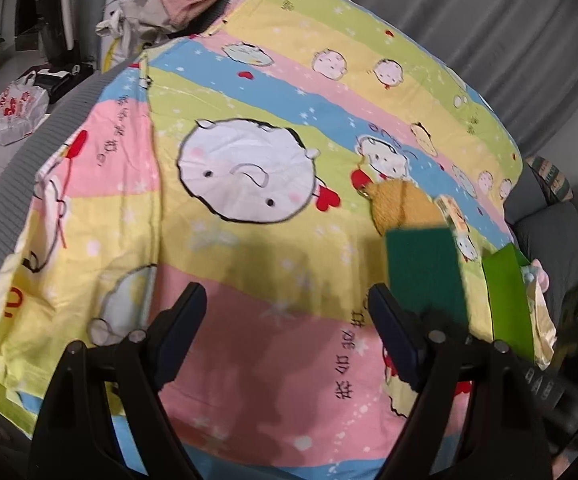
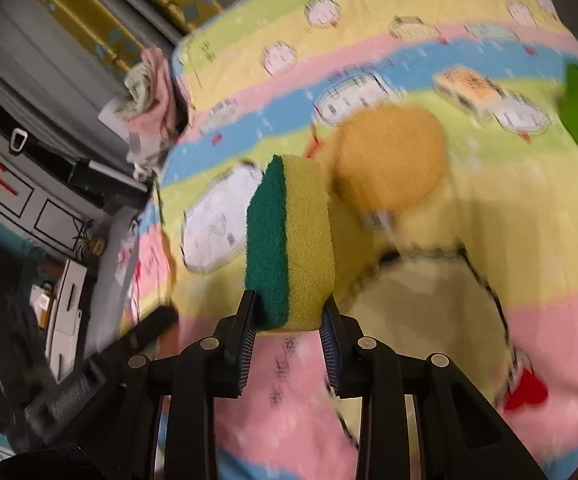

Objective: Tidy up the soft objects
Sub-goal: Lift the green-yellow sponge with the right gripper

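Above the striped cartoon-print quilt (image 2: 469, 240), your right gripper (image 2: 289, 320) clamps a yellow sponge with green scouring face (image 2: 289, 240).
Your left gripper (image 1: 289, 320) hangs spread and empty; a round tan plush (image 2: 389, 156) lies mid-quilt.

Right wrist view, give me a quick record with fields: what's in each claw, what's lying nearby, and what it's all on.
right claw: shut on the sponge, yellow foam with a green scouring side, lifted off the sheet
left claw: open, nothing between its fingers
nearby: round tan plush lying on the sheet beyond the sponge
surface: cartoon-print striped sheet
right edge: green bag, contents unclear
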The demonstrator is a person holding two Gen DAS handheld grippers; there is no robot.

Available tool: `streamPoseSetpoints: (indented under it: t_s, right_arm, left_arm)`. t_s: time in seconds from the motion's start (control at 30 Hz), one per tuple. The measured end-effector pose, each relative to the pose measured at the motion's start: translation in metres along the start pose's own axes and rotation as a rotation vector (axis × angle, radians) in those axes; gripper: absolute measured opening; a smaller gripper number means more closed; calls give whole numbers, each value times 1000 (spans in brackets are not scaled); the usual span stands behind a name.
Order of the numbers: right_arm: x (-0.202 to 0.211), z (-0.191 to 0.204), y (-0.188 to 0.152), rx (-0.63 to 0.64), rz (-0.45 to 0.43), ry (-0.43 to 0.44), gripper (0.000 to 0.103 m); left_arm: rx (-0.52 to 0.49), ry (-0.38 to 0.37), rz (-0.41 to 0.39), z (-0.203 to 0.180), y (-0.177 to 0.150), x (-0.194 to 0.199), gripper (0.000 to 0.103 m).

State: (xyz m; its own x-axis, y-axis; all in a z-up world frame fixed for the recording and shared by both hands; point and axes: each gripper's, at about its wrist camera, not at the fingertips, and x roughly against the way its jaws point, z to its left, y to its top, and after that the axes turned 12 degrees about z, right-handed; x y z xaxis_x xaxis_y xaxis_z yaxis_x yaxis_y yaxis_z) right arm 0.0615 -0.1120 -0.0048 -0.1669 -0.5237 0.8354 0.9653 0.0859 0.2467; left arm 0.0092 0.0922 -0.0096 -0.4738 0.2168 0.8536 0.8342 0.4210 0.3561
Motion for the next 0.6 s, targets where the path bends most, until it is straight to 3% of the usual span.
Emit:
streamPoseSetpoints:
  t_s: [0.13,0.23,0.27,0.3,0.47,0.6]
  right_arm:
    - [-10,-23,-18,-48,96,-8,33]
    - [-12,-39,-19,-96,121,-7,53]
    - [-10,-42,-18,-99,118,-28,68]
    - [-5,-45,-17,-96,95,-41,75]
    - [9,-58,-9,-131,26,2,79]
    - [12,-64,-4,-149,-2,23,79]
  left_arm:
    - [-34,3,20,-10,-5,-9,82]
    - [-45,10,44,-14,-9,-17,82]
    - [-44,10,57,-16,-10,-22,82]
    - [-43,7,67,-17,-11,-24,82]
    - [-77,-31,124,-31,-17,-38,82]
    - [-127,-111,175,-48,-24,-49,80]
